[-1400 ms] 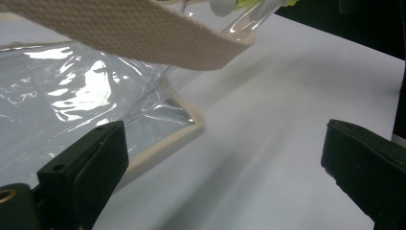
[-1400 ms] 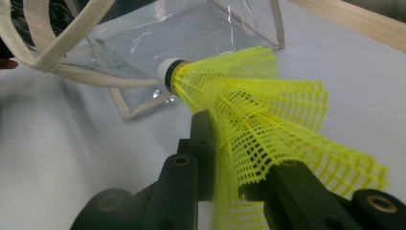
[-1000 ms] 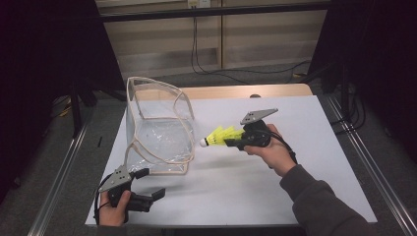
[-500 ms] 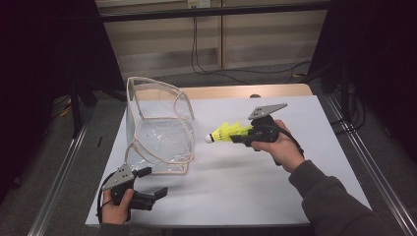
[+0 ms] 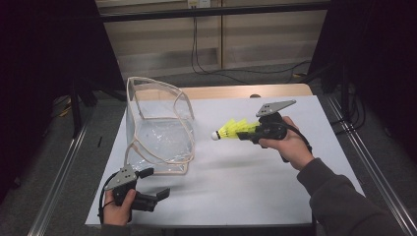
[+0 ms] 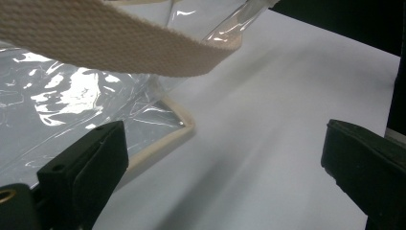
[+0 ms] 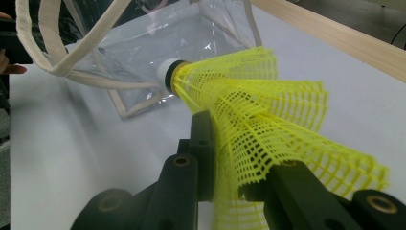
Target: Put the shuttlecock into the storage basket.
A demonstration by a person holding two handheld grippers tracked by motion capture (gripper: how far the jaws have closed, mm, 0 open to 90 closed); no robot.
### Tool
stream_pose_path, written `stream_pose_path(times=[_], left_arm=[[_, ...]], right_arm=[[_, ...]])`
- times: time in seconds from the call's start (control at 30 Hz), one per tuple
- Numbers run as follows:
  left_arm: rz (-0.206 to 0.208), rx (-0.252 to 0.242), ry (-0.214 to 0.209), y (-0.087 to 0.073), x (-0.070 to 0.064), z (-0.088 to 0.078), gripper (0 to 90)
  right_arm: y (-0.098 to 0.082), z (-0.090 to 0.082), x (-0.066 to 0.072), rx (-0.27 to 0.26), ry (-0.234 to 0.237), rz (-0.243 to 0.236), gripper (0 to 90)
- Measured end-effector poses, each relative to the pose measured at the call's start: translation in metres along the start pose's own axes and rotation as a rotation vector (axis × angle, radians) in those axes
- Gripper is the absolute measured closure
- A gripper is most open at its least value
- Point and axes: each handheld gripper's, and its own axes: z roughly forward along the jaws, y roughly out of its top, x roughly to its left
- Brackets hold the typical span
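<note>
At about seven o'clock on the white tabletop (image 5: 255,187), left hand-held gripper (image 5: 153,183) resting low, jaws spread wide with nothing between them, just beside the near corner of the clear bag (image 5: 157,135). Bag upright toward ten o'clock, cream straps (image 6: 119,45) looping over its open top. Toward two o'clock, right hand-held gripper (image 5: 244,132) lifted off the surface, clamped on the mesh skirt of a yellow shuttlecock (image 5: 231,131), white cork pointing at the bag, near it but apart.

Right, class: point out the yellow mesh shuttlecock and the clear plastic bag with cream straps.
yellow mesh shuttlecock (image 5: 235,130), high view, on its skirt.
clear plastic bag with cream straps (image 5: 158,138), high view, on its see-through side.
</note>
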Motion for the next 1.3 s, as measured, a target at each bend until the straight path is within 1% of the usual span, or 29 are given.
stream_pose_path(times=[0.07,0.13,0.2,0.27,0.33,0.4,0.47,0.53,0.57,0.63,0.67,0.8,0.87,0.93,1.0,1.1,1.23,1.3], left_arm=[[0.007,0.002,-0.005,0.001,-0.001,-0.002,2.3],[0.007,0.005,0.004,0.001,-0.002,-0.003,2.3],[0.007,0.013,0.005,0.000,-0.003,-0.004,2.3],[0.008,0.016,0.003,-0.001,-0.005,-0.006,2.3],[0.013,0.020,0.001,-0.001,-0.007,-0.008,2.3],[0.011,0.015,0.001,-0.001,-0.008,-0.009,2.3],[0.012,0.026,-0.003,-0.001,-0.009,-0.010,2.3],[0.002,0.014,0.001,-0.001,-0.010,-0.011,2.3],[0.002,0.020,0.003,-0.001,-0.009,-0.011,2.3],[0.003,0.025,-0.001,0.000,-0.009,-0.010,2.3],[0.003,0.017,0.005,0.001,-0.009,-0.009,2.3],[0.000,0.011,0.008,0.004,-0.010,-0.005,2.3],[0.007,0.023,0.006,0.005,-0.011,-0.004,2.3],[-0.001,0.015,0.005,0.004,-0.012,-0.002,2.3],[0.006,0.029,0.001,0.004,-0.012,-0.002,2.3],[0.001,0.027,0.009,0.003,-0.013,-0.001,2.3],[-0.005,0.030,0.008,0.001,-0.014,0.000,2.3],[-0.001,0.033,0.005,0.001,-0.015,0.000,2.3]], right_arm=[[0.000,0.001,0.000,0.007,-0.001,-0.006,79.5],[-0.001,0.003,0.002,0.020,0.002,-0.017,79.5],[0.000,0.005,0.005,0.021,0.008,-0.025,79.5],[0.000,0.006,0.006,0.011,0.005,-0.017,79.5],[0.000,0.008,0.008,0.015,0.009,-0.016,79.5],[0.001,0.010,0.010,0.012,0.006,-0.011,79.5],[0.003,0.010,0.010,0.001,-0.001,-0.005,79.5],[0.006,0.008,0.009,-0.019,0.006,0.010,79.5],[0.009,0.006,0.009,-0.037,0.011,0.016,79.5],[0.014,0.003,0.010,-0.049,0.003,0.020,79.5],[0.016,0.002,0.009,-0.054,0.004,0.021,79.5],[0.027,-0.001,0.009,-0.047,-0.015,0.011,79.5],[0.032,-0.002,0.009,-0.051,-0.015,0.011,79.5],[0.034,-0.001,0.009,-0.053,-0.018,0.014,79.5],[0.037,-0.001,0.009,-0.048,-0.023,0.012,79.5],[0.045,-0.003,0.012,-0.065,-0.016,0.010,79.5],[0.056,-0.003,0.018,-0.064,-0.007,-0.006,79.5],[0.060,-0.002,0.021,-0.064,-0.003,-0.016,79.5]])
